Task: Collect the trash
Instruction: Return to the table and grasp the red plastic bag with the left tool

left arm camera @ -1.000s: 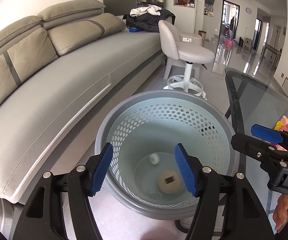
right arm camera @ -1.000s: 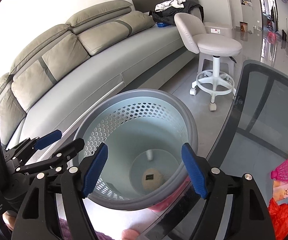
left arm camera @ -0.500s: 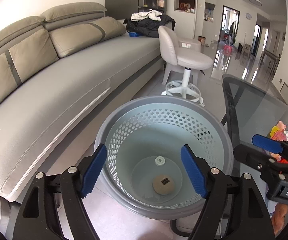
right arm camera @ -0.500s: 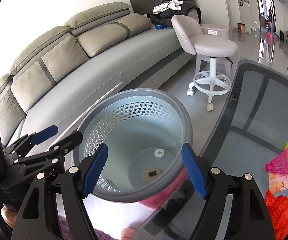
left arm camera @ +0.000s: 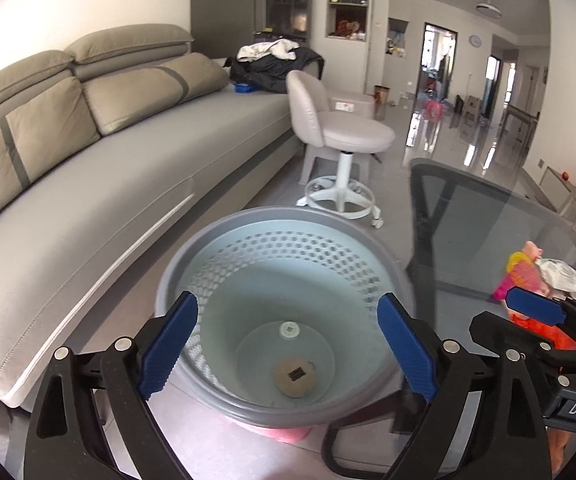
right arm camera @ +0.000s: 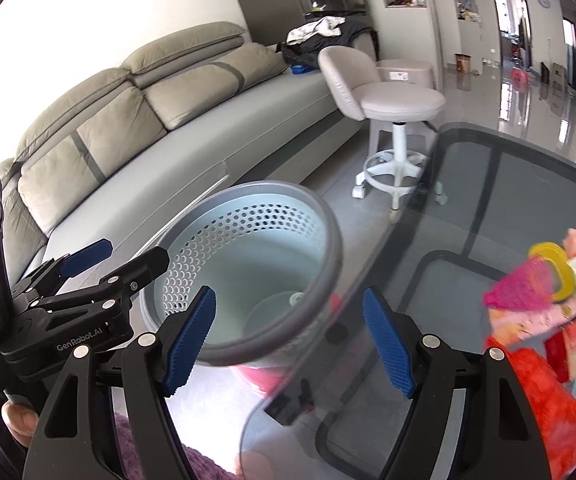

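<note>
A grey perforated waste bin (left arm camera: 223,236) stands on the floor beside the glass table; it also shows in the right wrist view (right arm camera: 328,220). A round tan disc (left arm camera: 294,376) and a small white cap (left arm camera: 289,329) lie on its bottom. My left gripper (left arm camera: 288,346) is open and empty above the bin. My right gripper (right arm camera: 290,338) is open and empty over the bin's right rim and the table edge. Trash lies on the table: a pink shuttlecock (right arm camera: 516,288), a yellow ring (right arm camera: 560,276), crumpled wrappers (right arm camera: 536,320) and a red bag (right arm camera: 544,400).
A dark glass table (right arm camera: 508,184) fills the right. A grey sofa (left arm camera: 107,184) runs along the left wall. A white swivel stool (left arm camera: 344,140) stands behind the bin. A pink object (right arm camera: 259,378) sits under the bin.
Both grippers have pulled back and risen from the bin. The right gripper has swung right, bringing the table trash into view. The left jaws have opened wider.
</note>
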`<state>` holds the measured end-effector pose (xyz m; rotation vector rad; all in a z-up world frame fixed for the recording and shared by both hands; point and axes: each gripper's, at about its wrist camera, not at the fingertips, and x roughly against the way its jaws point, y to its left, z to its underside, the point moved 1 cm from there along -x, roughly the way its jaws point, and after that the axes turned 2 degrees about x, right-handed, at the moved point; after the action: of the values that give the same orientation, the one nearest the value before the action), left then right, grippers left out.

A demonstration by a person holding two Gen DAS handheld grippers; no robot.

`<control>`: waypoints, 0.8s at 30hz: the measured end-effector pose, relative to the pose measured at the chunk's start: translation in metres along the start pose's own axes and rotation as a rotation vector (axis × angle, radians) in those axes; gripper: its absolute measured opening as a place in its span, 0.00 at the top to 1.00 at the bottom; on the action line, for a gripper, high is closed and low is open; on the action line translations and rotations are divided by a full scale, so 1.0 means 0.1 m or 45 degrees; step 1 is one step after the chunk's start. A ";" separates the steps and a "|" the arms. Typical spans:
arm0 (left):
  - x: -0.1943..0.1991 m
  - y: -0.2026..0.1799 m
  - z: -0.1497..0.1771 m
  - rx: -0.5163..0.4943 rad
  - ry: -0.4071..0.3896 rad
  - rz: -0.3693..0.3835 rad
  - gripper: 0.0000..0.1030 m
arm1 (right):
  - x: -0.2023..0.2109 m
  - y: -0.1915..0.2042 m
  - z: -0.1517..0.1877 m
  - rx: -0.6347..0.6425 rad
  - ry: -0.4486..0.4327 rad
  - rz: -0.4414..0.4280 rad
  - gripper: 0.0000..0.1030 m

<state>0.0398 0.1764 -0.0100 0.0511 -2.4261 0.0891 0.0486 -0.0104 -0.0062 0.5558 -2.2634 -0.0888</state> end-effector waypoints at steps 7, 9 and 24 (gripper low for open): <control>0.16 -0.42 0.07 -0.053 -0.015 0.090 0.13 | 0.38 -0.30 0.10 -0.043 -0.077 0.106 0.29; 0.19 -0.53 0.09 -0.064 -0.015 0.112 0.13 | 0.50 -0.42 0.14 -0.058 -0.094 0.144 0.29; 0.30 -1.70 0.44 -0.211 0.049 0.282 0.12 | 1.51 -1.57 0.56 -0.247 -0.232 0.437 0.29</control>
<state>-0.0015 0.0031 -0.0145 -0.2914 -2.3844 -0.0110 -0.0241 -0.2211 0.0217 0.0548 -2.4595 -0.1909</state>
